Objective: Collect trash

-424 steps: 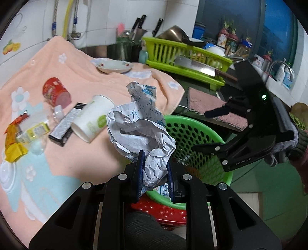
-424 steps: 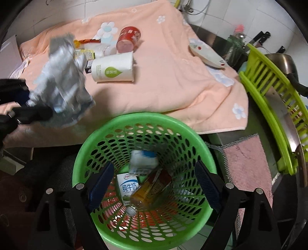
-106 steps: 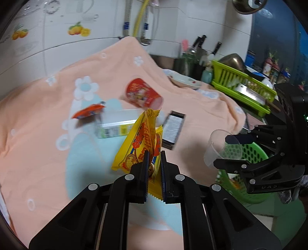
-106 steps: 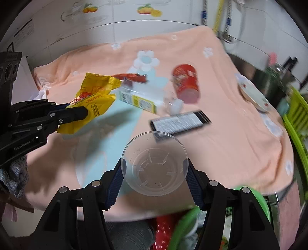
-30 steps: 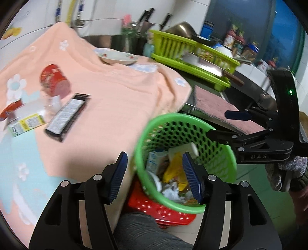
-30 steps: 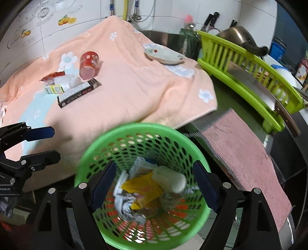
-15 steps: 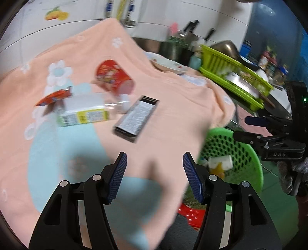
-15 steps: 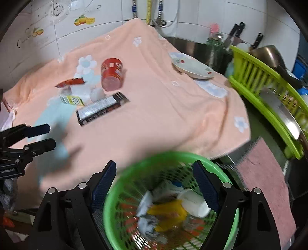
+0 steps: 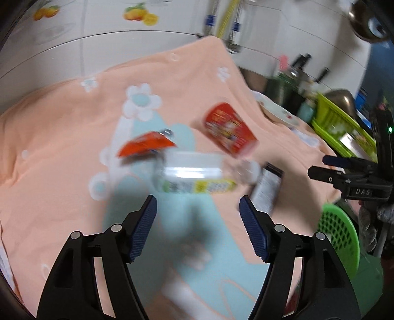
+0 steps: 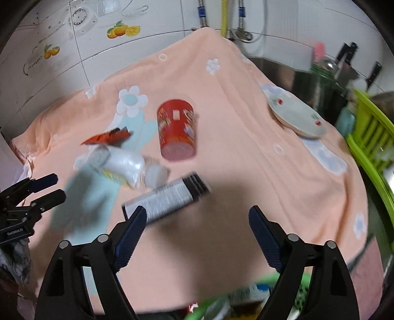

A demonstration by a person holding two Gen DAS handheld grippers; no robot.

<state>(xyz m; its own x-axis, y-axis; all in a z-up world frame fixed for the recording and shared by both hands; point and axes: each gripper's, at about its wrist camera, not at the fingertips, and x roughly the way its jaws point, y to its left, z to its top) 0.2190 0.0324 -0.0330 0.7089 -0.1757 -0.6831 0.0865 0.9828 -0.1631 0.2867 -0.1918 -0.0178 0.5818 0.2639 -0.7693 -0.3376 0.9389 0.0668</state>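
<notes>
Trash lies on the peach towel (image 9: pixel 61 128): a red paper cup (image 9: pixel 230 130) on its side, a clear plastic bottle with a yellow-green label (image 9: pixel 197 174), an orange wrapper (image 9: pixel 145 146) and a black-and-grey box (image 9: pixel 267 188). The same cup (image 10: pixel 177 129), bottle (image 10: pixel 118 165), wrapper (image 10: pixel 108 136) and box (image 10: pixel 166 197) show in the right wrist view. My left gripper (image 9: pixel 198 206) is open and empty, just short of the bottle. My right gripper (image 10: pixel 197 216) is open and empty, above the towel beside the box. The green basket (image 9: pixel 341 236) stands at the right, off the towel's edge.
A white plate (image 10: pixel 296 115) lies at the towel's far right. A green dish rack (image 10: pixel 371 140) and knives stand behind it. Tiled wall and pipes (image 10: pixel 222 17) are at the back. The basket's rim with trash (image 10: pixel 246 295) shows blurred under my right gripper.
Both grippers have swung from over the basket back to the towel. The left has come closer to the bottle; the right now faces the box and cup, the basket nearly out of view.
</notes>
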